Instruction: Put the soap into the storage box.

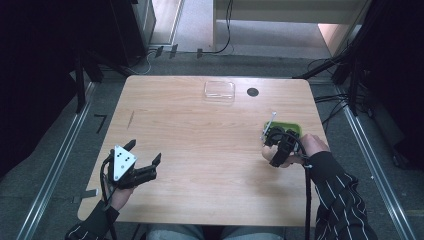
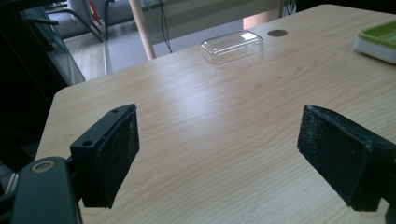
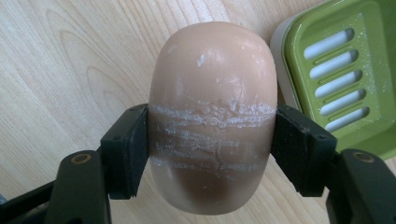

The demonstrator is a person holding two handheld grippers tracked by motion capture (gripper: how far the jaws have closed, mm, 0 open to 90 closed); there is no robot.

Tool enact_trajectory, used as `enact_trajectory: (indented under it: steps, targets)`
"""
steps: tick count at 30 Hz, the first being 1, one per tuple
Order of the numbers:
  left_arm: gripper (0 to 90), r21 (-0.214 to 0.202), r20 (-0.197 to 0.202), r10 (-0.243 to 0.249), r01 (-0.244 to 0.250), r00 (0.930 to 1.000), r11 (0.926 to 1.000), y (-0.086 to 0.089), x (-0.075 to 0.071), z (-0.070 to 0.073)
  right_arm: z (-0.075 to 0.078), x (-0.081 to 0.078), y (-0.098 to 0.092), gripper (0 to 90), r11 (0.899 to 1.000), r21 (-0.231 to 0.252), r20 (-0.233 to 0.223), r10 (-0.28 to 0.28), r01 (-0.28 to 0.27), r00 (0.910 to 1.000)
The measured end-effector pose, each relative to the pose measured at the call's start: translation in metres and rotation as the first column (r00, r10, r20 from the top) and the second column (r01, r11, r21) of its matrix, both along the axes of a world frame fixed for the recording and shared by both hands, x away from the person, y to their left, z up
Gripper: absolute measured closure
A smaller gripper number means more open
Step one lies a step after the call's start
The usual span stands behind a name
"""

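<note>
Nearest the person, the left gripper [image 1: 145, 161] hangs idle well to the left of the green soap dish [image 3: 345, 79], its jaws spread wide with nothing but bare table [image 2: 224, 140] between them.

Farther in, the right gripper [image 3: 212, 144] has its pads clamped on both flanks of the tan soap bar [image 3: 212, 93], which sits upright in the grip just beside the dish's near-left corner, not yet over it. The bar's middle is scuffed white in bands where the pads bite.

This looks like the carrying step: the soap is held and the dish waits empty, its slotted floor showing. The next move, I'd guess, calls for shifting the bar across the rim, bringing it low over the slots, then easing the jaws apart so it settles without tipping.

Beyond the dish, toward the far edge, lies a clear plastic lid [image 1: 219, 91], with a dark round spot [image 1: 252, 92] between it and the dish's side.
</note>
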State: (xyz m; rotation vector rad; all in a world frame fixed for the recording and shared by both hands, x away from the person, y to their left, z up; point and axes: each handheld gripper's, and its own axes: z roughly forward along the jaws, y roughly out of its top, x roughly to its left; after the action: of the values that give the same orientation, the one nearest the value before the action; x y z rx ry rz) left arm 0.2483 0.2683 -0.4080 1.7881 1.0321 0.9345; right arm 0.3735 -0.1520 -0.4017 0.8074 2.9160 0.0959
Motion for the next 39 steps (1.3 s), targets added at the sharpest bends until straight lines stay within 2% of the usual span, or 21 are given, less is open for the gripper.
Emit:
enact_trajectory:
  steps: [17,39]
  targets:
    - [13.3,-0.002,-0.002,-0.001,0.001,1.0,1.0,-0.001,0.0,-0.001,0.007,0.009,-0.013,33.5,1.0,0.0,0.018,0.003,-0.003,0.9998]
    - [13.3,-0.001,0.0,0.01,-0.01,1.0,1.0,0.003,-0.002,-0.001,0.012,0.029,-0.019,33.5,0.999,0.001,0.055,-0.032,0.032,0.998]
